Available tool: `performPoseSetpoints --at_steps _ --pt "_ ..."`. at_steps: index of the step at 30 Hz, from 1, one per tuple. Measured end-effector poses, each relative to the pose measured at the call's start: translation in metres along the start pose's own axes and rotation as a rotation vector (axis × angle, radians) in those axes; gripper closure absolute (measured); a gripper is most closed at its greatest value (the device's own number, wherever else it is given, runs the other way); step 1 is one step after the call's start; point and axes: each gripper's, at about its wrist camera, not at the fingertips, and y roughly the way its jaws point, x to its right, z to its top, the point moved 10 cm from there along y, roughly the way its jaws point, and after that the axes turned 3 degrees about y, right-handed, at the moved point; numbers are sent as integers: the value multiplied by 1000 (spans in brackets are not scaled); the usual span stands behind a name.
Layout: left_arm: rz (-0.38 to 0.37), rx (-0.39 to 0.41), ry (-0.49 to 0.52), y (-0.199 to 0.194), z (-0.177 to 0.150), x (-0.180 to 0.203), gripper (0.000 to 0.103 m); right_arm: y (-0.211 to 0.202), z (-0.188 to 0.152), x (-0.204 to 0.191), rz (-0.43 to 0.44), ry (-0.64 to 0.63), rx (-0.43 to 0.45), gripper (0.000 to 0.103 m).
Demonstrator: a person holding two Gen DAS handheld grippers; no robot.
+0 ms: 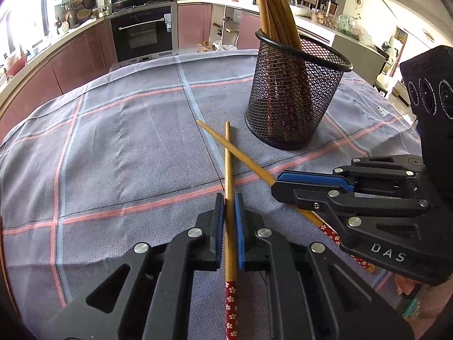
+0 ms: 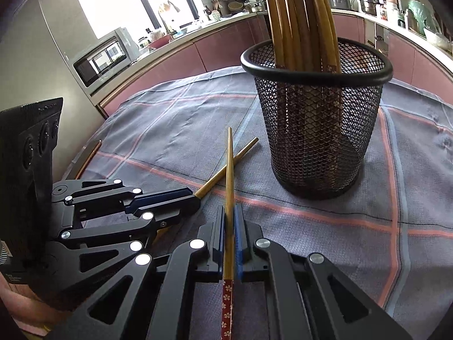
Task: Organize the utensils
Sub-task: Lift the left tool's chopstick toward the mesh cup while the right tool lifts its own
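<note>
Two bamboo chopsticks with red flowered ends cross on the cloth in front of a black mesh cup (image 1: 294, 99) (image 2: 317, 130). My left gripper (image 1: 228, 198) is shut on one chopstick (image 1: 228, 167), which points away along its fingers. My right gripper (image 1: 275, 187) comes in from the right, shut on the other chopstick (image 1: 237, 153). In the right wrist view, my right gripper (image 2: 229, 211) clamps its chopstick (image 2: 230, 164), while the left gripper (image 2: 196, 198) holds the crossing one (image 2: 226, 171). Several more chopsticks (image 1: 277, 14) (image 2: 300, 14) stand upright in the cup.
The table is covered by a grey-blue cloth (image 1: 127, 141) with pink and pale blue lines. Pink kitchen cabinets (image 1: 82, 56), an oven (image 1: 143, 34) and a cluttered counter run behind the table. A microwave (image 2: 104, 56) stands beyond the table's left edge.
</note>
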Motion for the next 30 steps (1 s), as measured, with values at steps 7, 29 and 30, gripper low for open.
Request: performPoseSetpoints --at_steps 7,29,30 --pt "7 4 7 1 1 2 94 5 3 -3 -11 -12 1 95" --pt "-54 72 -62 -39 7 -3 95 -47 16 -10 47 -16 128 97" --pt "-58 76 -62 -41 8 -2 95 -49 17 -10 47 -15 134 97"
